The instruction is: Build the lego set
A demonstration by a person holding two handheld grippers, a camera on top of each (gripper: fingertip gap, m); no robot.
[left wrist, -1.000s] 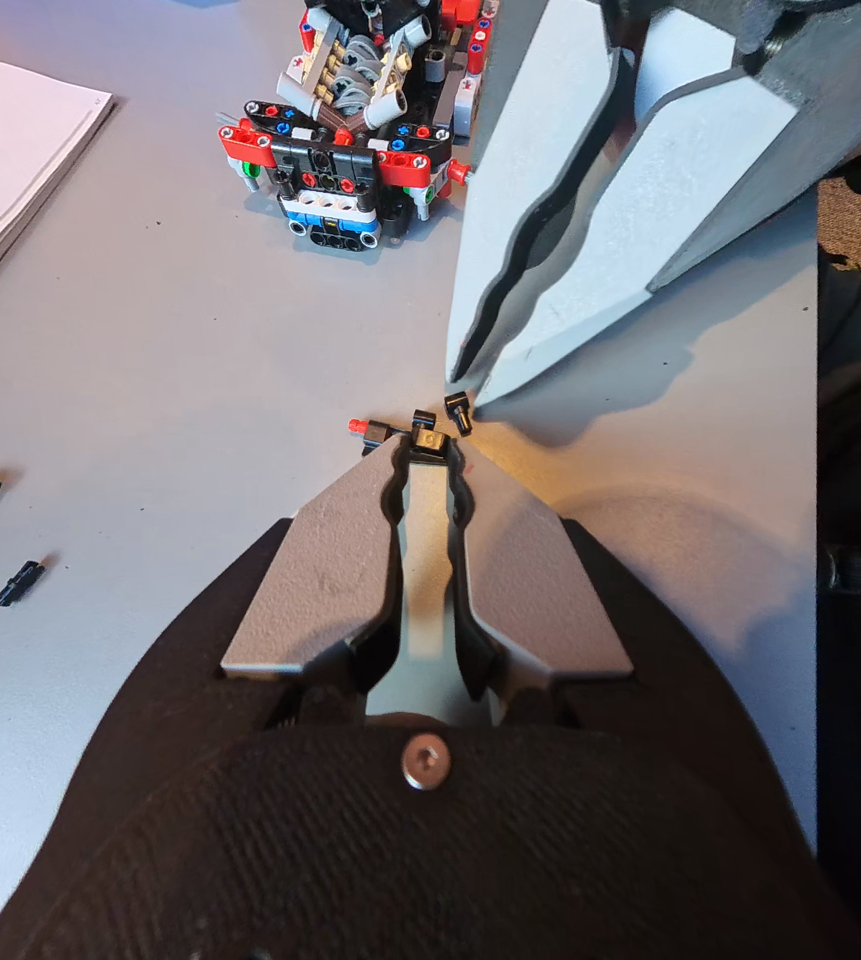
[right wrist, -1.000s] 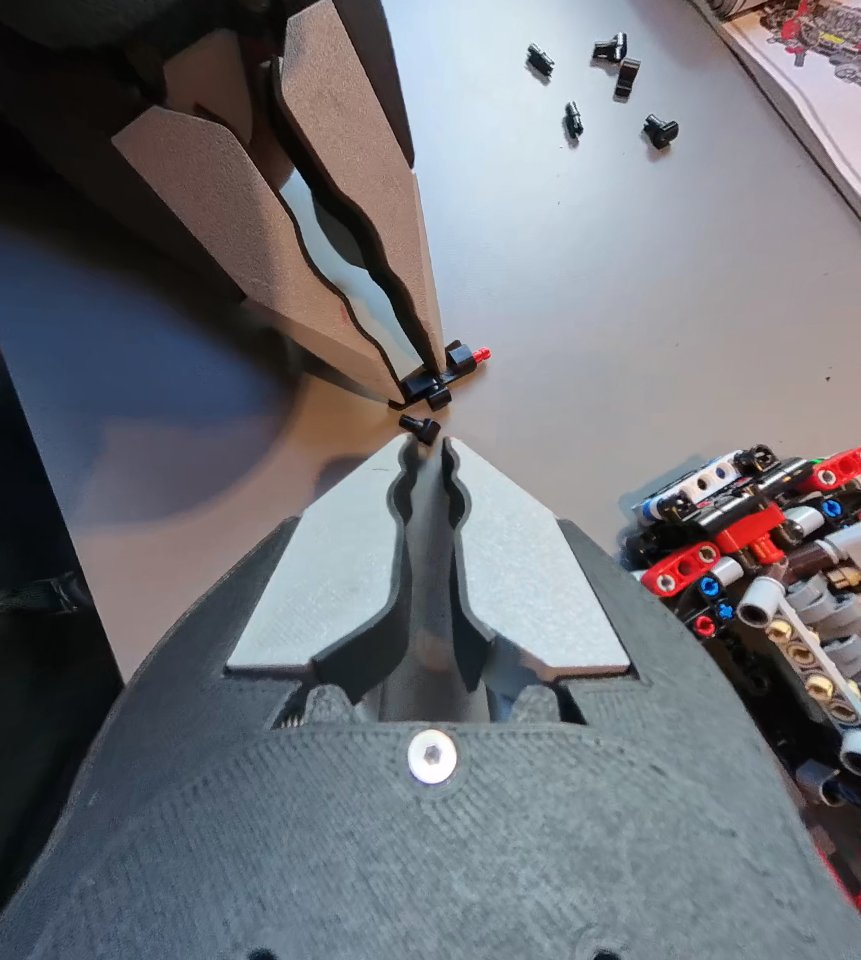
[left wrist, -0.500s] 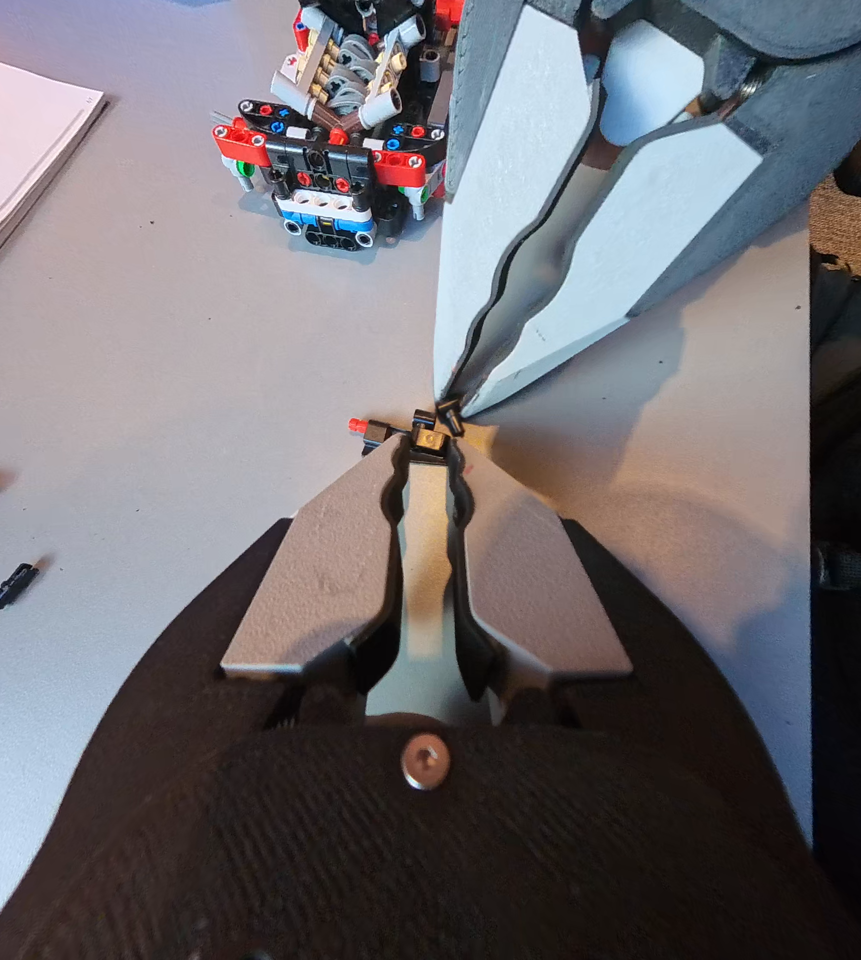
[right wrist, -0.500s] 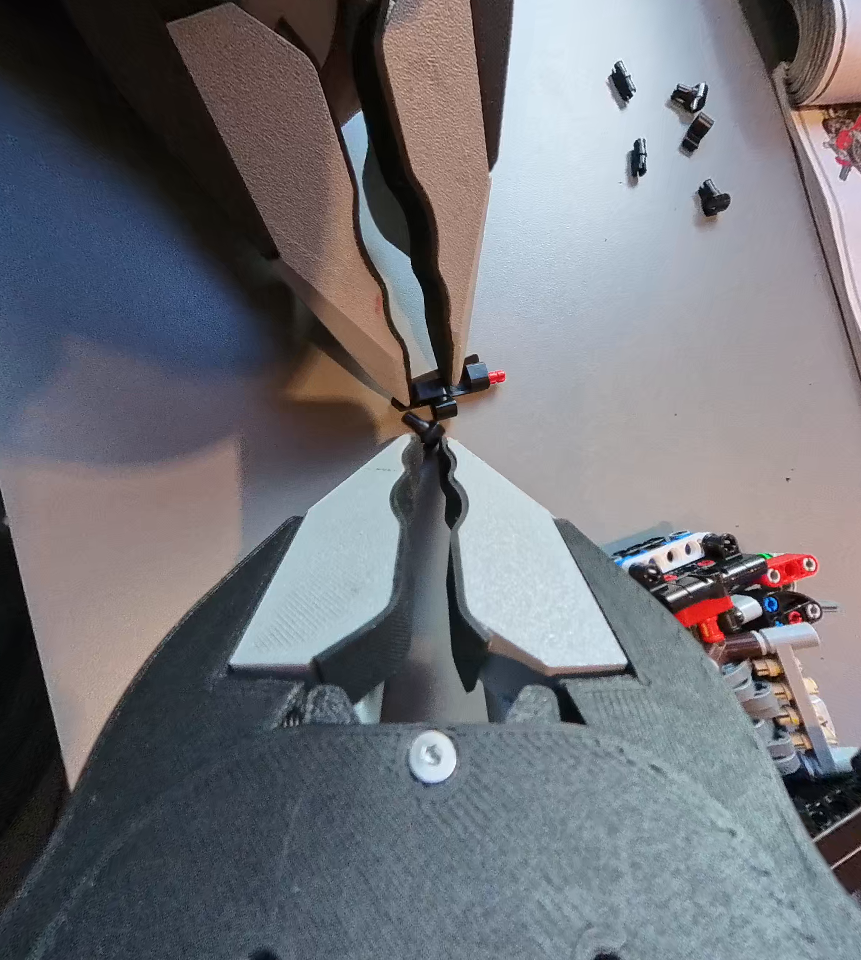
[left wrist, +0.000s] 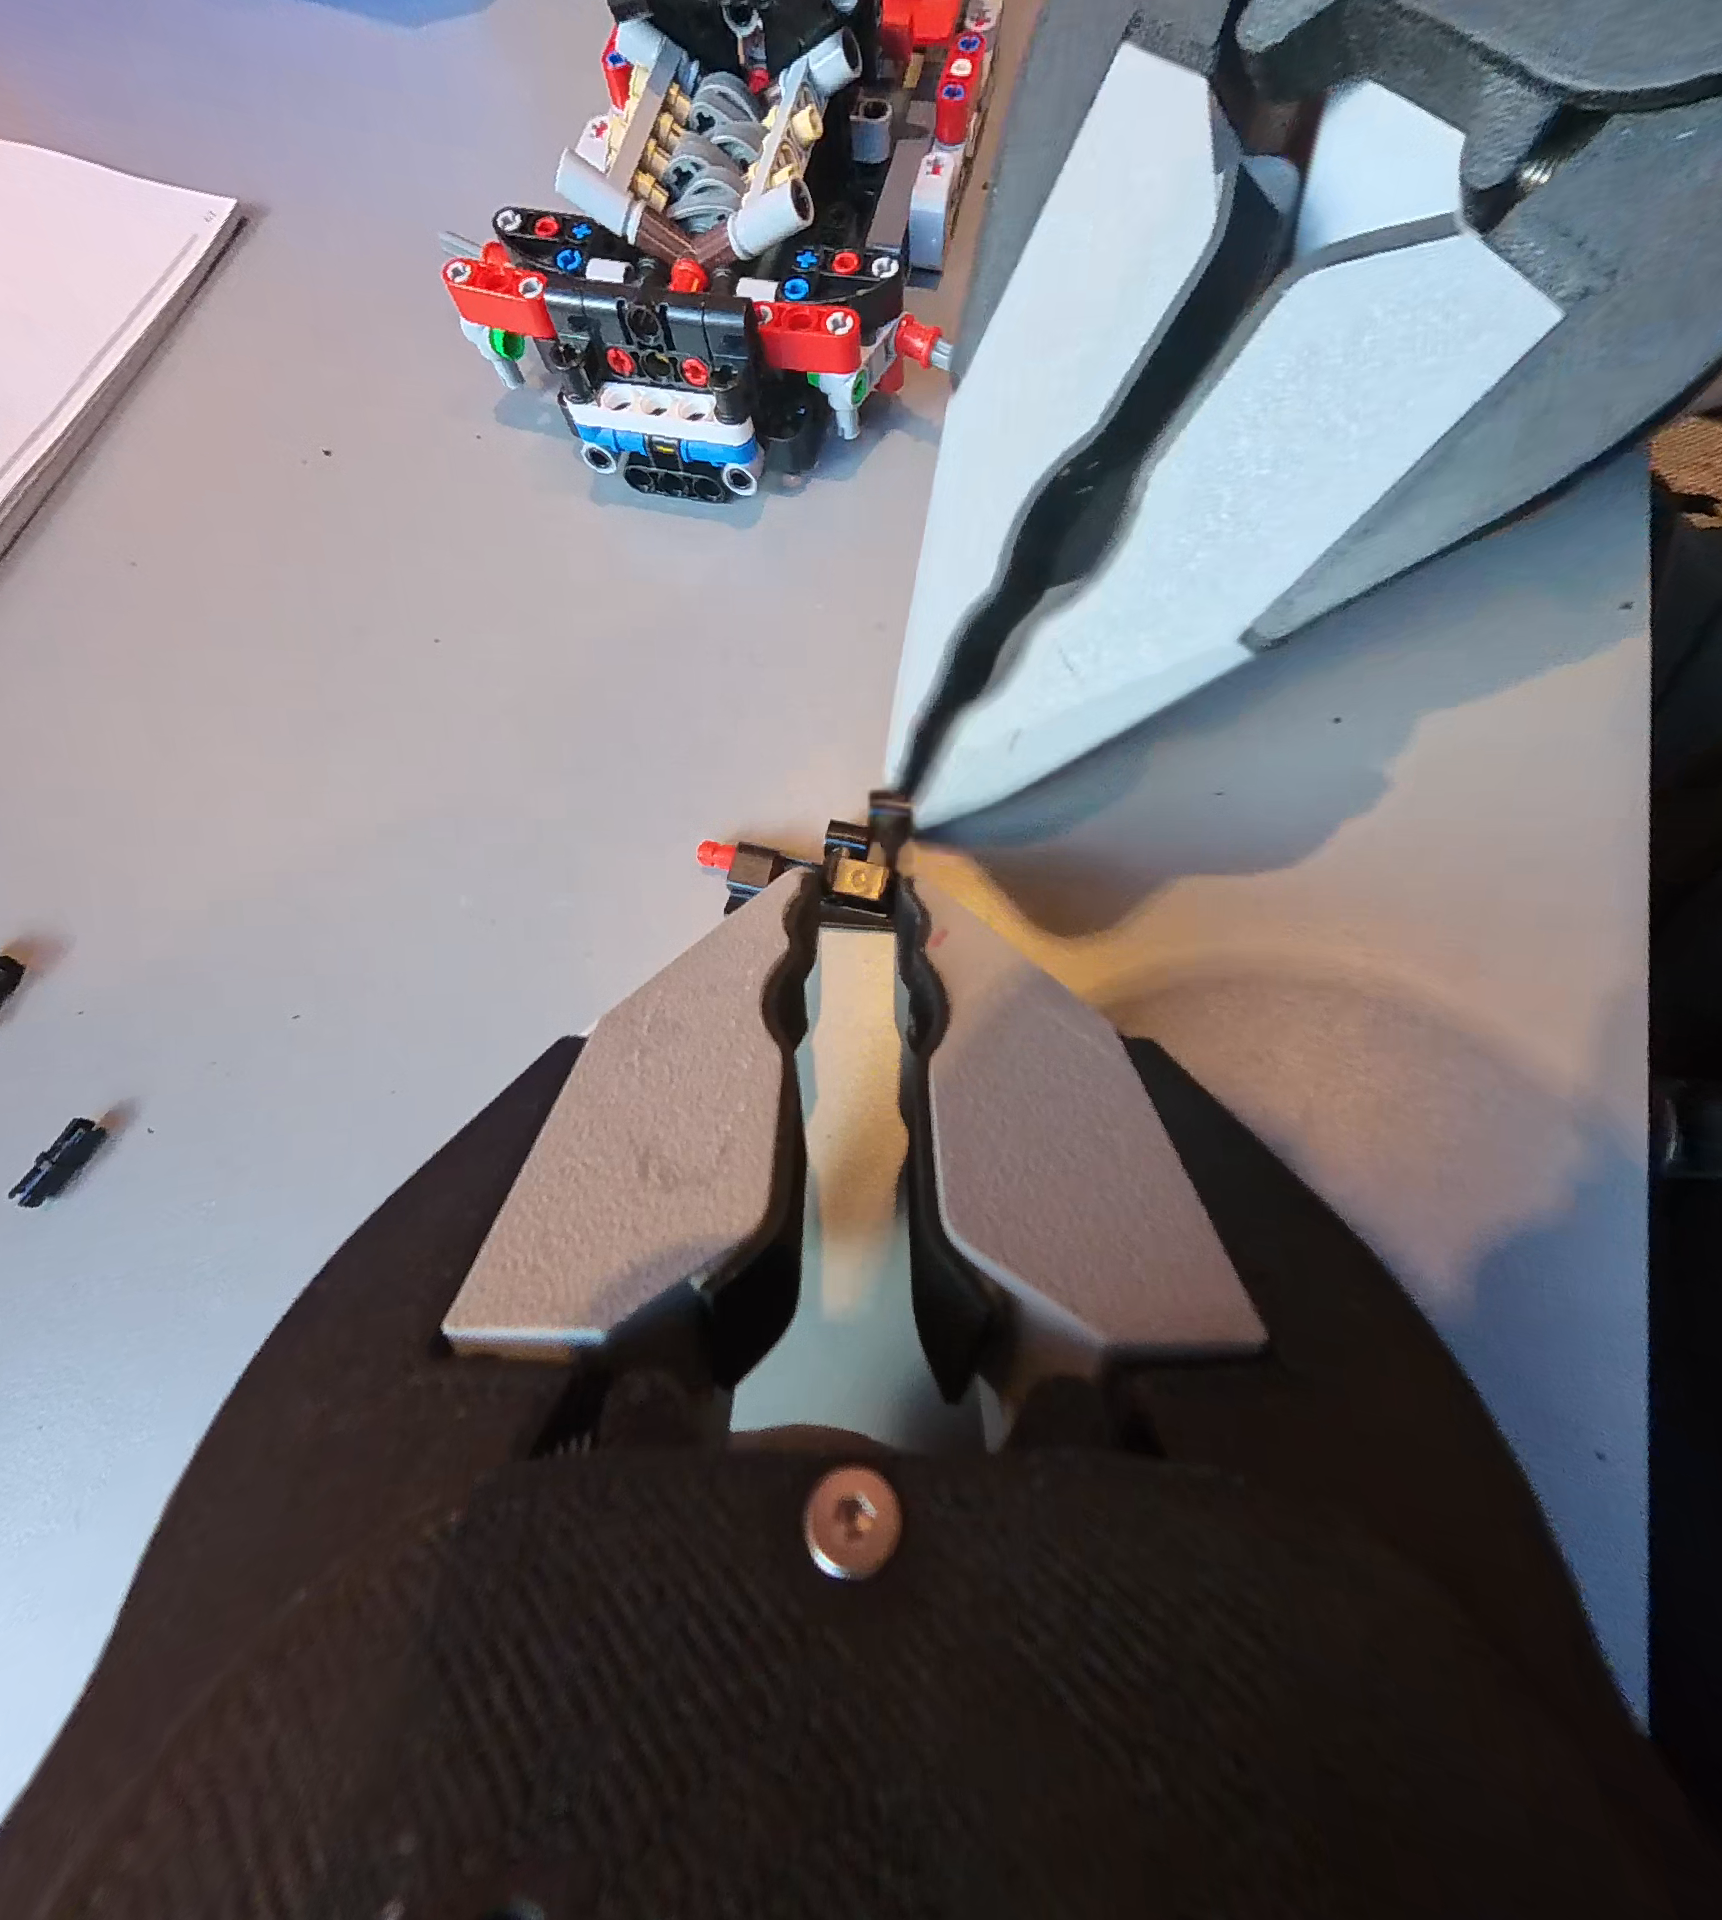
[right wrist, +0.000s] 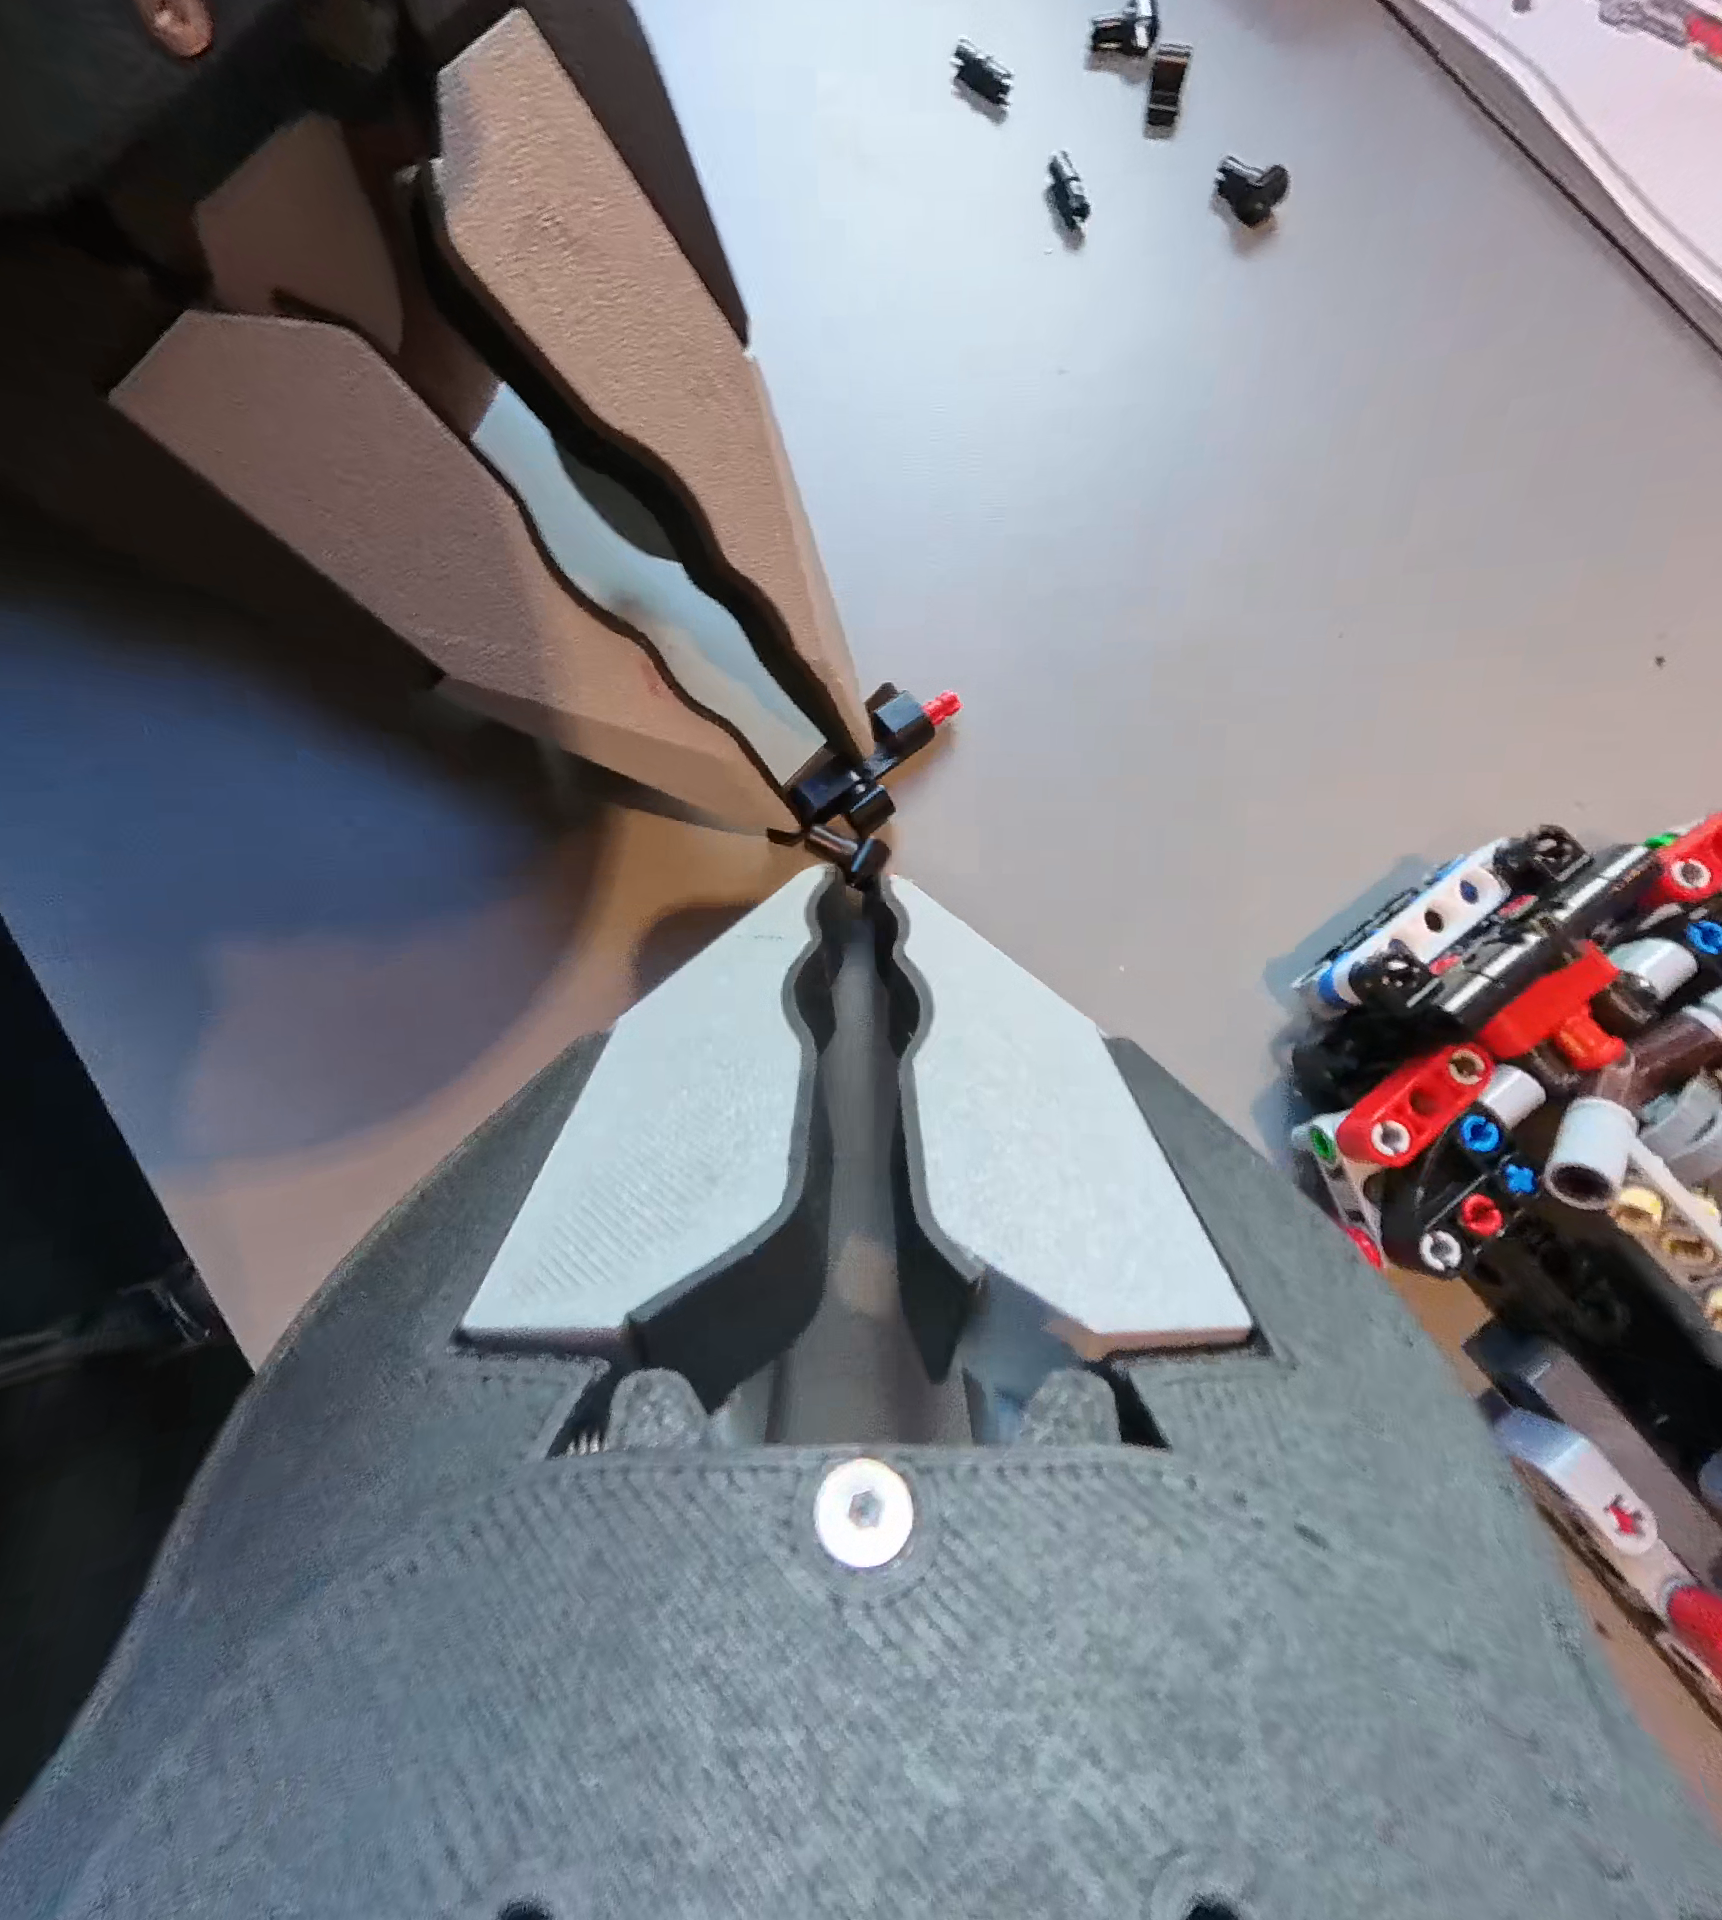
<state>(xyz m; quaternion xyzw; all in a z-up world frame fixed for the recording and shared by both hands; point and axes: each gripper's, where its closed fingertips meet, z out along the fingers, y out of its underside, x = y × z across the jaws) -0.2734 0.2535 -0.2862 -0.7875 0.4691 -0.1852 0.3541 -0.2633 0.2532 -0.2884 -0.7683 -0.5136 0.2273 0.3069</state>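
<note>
Two hand-held grippers meet beside the half-built model: left hand-held gripper pinching a black connector, right hand-held gripper pinching a small black pin. Pin and hole should be lined up squarely before being pressed.

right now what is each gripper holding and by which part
Left gripper pinches the small black assembly by its connector block, red-tipped axle sticking out sideways. Right gripper pinches a black pin by one end.

2 wrist views face each other, close, sharing small black assembly.
</note>
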